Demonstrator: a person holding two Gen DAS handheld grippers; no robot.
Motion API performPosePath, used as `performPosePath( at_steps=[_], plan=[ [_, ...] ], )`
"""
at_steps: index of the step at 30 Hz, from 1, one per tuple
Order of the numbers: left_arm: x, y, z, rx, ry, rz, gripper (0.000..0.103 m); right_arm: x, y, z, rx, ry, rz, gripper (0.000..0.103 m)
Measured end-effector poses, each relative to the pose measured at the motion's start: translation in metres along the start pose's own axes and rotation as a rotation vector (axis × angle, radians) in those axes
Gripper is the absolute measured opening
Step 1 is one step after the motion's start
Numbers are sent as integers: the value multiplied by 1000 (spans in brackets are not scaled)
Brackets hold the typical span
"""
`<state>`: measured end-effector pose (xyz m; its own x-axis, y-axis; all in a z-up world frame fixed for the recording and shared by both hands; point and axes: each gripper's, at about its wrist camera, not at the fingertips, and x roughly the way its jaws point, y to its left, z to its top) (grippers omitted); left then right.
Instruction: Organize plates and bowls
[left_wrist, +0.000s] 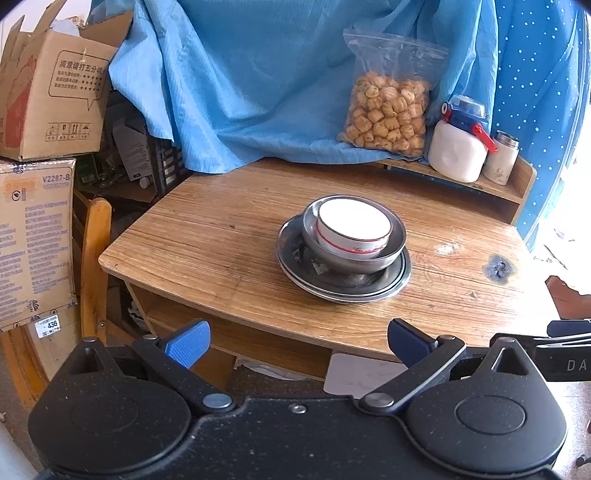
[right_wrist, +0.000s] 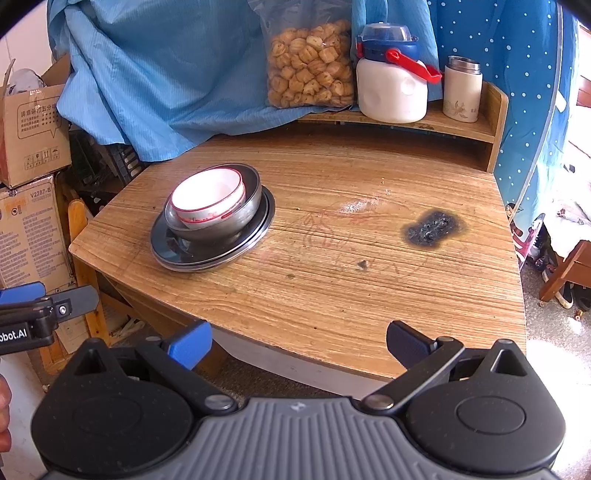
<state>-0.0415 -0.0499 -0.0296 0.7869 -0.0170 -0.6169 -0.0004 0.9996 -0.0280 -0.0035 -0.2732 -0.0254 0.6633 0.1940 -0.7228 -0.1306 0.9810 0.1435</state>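
A white bowl with a red rim sits inside a steel bowl, which sits on stacked steel plates in the middle of the wooden table. The same stack shows in the right wrist view: white bowl, steel bowl, plates, left of the table's centre. My left gripper is open and empty, held back over the table's near edge. My right gripper is open and empty, also at the near edge. Each gripper is apart from the stack.
A raised shelf at the back holds a bag of snacks, a white jug with a blue lid and a small flask. Blue cloth hangs behind. A burn mark is on the right. Cardboard boxes and a chair stand left.
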Motion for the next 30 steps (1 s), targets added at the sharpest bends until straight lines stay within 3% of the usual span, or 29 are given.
performPosePath(
  at_steps=[17, 30],
  plan=[
    [-1, 2, -1, -20, 0, -55, 102, -3, 1, -4, 3, -7, -4, 103],
    [-2, 4, -3, -27, -2, -55, 102, -2, 5, -4, -8, -9, -1, 103]
  ],
)
